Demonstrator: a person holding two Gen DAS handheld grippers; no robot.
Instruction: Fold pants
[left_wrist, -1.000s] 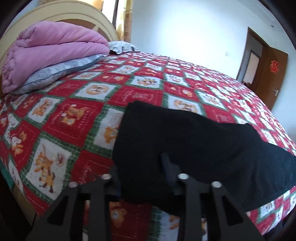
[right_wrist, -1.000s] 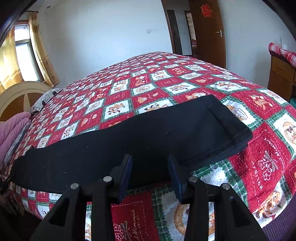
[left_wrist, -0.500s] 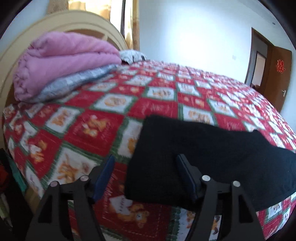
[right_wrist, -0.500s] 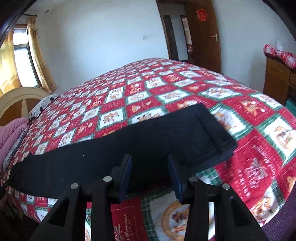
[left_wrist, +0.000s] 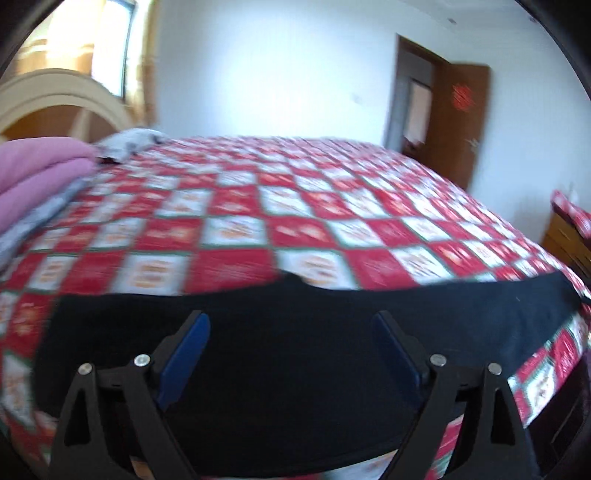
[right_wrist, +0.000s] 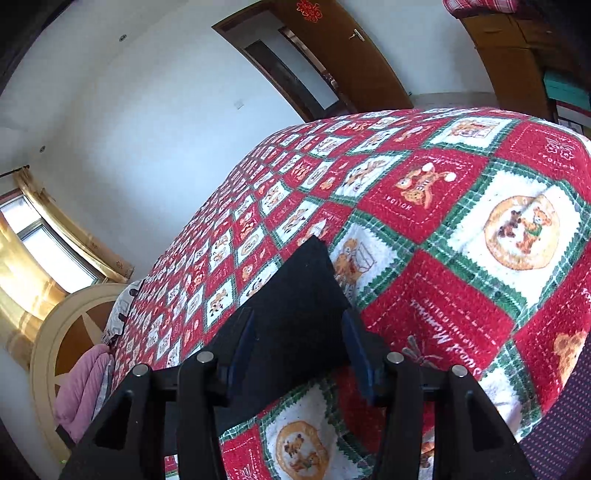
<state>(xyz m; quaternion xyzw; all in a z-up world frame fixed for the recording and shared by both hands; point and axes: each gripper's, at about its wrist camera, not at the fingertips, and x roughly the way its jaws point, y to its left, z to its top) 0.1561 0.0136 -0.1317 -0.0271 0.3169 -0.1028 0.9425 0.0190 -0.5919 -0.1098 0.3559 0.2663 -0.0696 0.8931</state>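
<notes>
The quilt (left_wrist: 295, 206) beyond the black pants (left_wrist: 295, 369) lies bare; only folded pink bedding (left_wrist: 40, 173) crowds its left end.

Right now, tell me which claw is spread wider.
The left claw: its fingers stand far apart over the black pants; the right claw is narrower.

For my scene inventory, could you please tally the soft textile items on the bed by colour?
Black: 1, the pants
Pink: 1, the folded blanket
Grey: 2, the pillow under the blanket and the patterned pillow by the headboard
Red, white and green: 1, the patchwork quilt
Total: 5
</notes>
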